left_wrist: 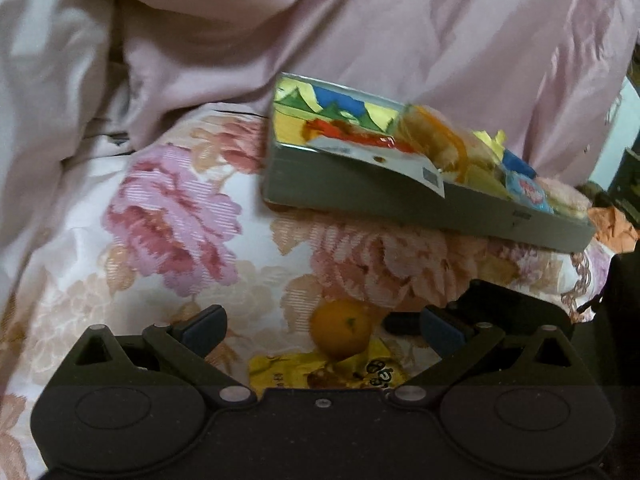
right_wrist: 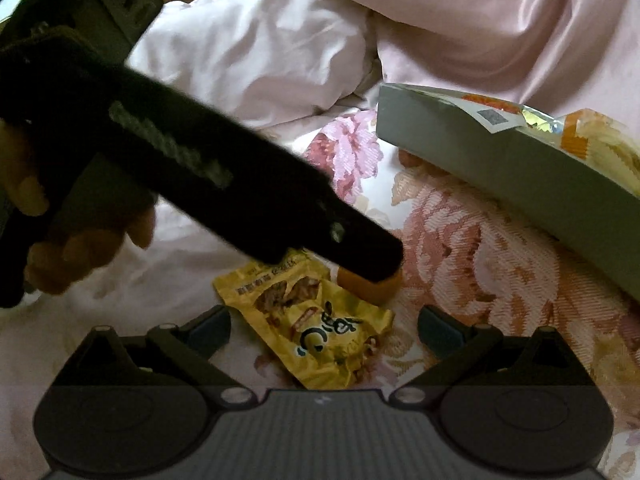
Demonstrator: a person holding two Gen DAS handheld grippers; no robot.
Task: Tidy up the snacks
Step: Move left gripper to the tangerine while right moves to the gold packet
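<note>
In the left wrist view, the left hand-held gripper [left_wrist: 322, 330] has its fingers wide apart with nothing clamped between them. An orange [left_wrist: 341, 333] lies in the gap between the fingers on the flowered bedspread [left_wrist: 176, 216], touching neither finger as far as can be seen. Just below it, at 6 o'clock from the fruit, a yellow snack packet [left_wrist: 320, 372] lies flat, its lower edge hidden by the gripper body. At 1 o'clock from the orange a grey box [left_wrist: 400, 196] rests tilted on the bedspread, filled with colourful wrapped snacks [left_wrist: 440, 144]. A rumpled pink quilt [left_wrist: 360, 32] fills the top of the view, behind the box.

In the right wrist view, the right hand-held gripper [right_wrist: 324, 330] likewise has its fingers spread apart and empty. The yellow snack packet [right_wrist: 316, 320] lies crumpled between and just ahead of them. The orange [right_wrist: 374, 288] sits at 1 o'clock from the packet, touching its upper edge, partly covered by the left hand-held gripper [right_wrist: 376, 268] reaching in from 10 o'clock. A person's hand [right_wrist: 80, 240] grips that tool at 9 o'clock. The grey box [right_wrist: 500, 176] lies at 2 o'clock, well apart from the packet.
</note>
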